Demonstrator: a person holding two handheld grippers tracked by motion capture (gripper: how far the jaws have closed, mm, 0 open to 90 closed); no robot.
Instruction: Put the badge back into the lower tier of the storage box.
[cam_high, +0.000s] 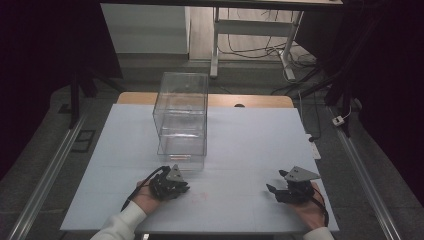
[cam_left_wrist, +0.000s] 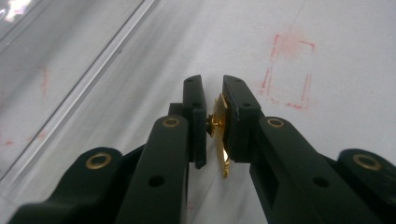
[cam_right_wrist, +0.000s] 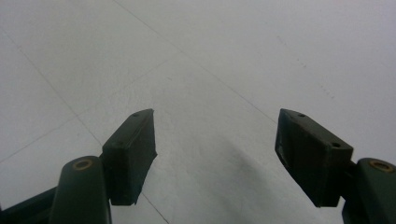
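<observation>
Left gripper (cam_left_wrist: 214, 100) clenched on a small gold piece (cam_left_wrist: 219, 135), mostly hidden between the pads, just before the clear box (cam_high: 181, 112). Right gripper (cam_right_wrist: 215, 140) released, well right of the box, over bare table (cam_high: 240, 145) near its front edge.

1 clear box (cam_high: 181, 117), 1 gold piece (cam_left_wrist: 219, 135), 2 grippers.

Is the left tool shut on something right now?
Shut: the left tool pinches a small thin gold metal piece edge-on between its black jaws.
</observation>
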